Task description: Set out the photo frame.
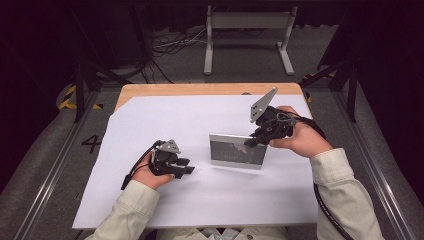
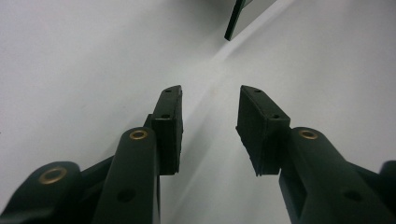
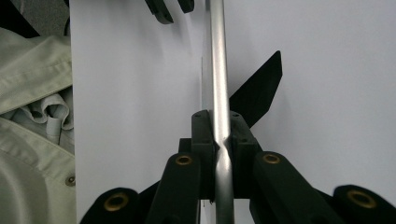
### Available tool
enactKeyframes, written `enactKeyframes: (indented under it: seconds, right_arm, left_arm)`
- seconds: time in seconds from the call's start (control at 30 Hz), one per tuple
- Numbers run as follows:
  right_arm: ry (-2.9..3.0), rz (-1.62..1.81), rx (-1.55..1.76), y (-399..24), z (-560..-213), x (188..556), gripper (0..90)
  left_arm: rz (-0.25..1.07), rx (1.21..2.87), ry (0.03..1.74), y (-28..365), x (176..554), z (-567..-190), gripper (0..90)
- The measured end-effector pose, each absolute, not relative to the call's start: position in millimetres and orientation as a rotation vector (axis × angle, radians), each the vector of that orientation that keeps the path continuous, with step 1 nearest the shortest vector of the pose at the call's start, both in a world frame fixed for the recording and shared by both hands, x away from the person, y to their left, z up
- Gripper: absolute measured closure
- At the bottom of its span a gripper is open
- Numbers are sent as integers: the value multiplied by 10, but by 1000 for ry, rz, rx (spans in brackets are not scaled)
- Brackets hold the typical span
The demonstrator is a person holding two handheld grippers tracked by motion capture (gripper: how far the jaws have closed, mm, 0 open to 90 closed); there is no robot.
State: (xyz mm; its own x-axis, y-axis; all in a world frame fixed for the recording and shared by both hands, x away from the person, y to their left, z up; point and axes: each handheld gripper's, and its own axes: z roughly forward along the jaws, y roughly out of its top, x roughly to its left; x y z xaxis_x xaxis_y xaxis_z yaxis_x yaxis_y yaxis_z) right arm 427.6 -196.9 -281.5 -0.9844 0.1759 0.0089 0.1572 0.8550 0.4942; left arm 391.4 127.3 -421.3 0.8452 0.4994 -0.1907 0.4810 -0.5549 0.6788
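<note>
Floor mark: at the far left of the high view a painted "4" (image 1: 92, 144) sits on the grey floor beside the table; it is the only legible writing.
Paper sheet: a large white sheet (image 1: 150, 120) covers most of the wooden table (image 1: 150, 90), from left of centre to the right edge.
Left gripper: the left gripper (image 1: 184, 169) lies low over the sheet, lower left of centre in the high view; its jaws stand apart with nothing between them, seen in the left gripper view (image 2: 210, 126) (bare paper in the gap).
Frame: a thin silver-edged picture frame (image 1: 237, 150) stands upright on the sheet at the centre of the high view, its dark pane facing the person; no print on it can be read (too blurred).
Frame stand: in the right gripper view a black prop leg (image 3: 261, 88) juts out behind the metal edge (image 3: 218, 56).
Right gripper: the right gripper (image 1: 248, 142), right of centre in the high view, is clamped on the frame's upper right edge; the right gripper view (image 3: 219, 135) has both pads pressing the silver rim.
Handling: the frame is probably light and stiff, its smooth metal rim likely slippery, the pane likely fragile.
Where to hold: best on the rim, as now, not on the pane; a second grip on the opposite edge would steady it (a one-corner hold may let it swing).
</note>
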Motion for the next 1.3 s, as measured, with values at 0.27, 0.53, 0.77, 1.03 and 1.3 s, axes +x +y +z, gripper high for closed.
enactKeyframes:
  seconds: [0.27,0.53,0.77,1.03,1.3]
  right_arm:
    - [3023,788,241,-2002,-2895,4333,840]
    - [3055,804,124,-1991,-2960,4367,840]
    - [3064,809,95,-2014,-2976,4405,840]
    - [3029,774,70,-2027,-2997,4460,809]
    - [2997,760,90,-2065,-3029,4481,772]
  left_arm:
    - [34,2257,707,1277,3921,-4219,609]
    - [24,2261,710,1267,3919,-4227,611]
    - [22,2265,707,1263,3923,-4230,613]
    - [16,2267,707,1247,3923,-4235,612]
    - [17,2269,702,1239,3931,-4237,608]
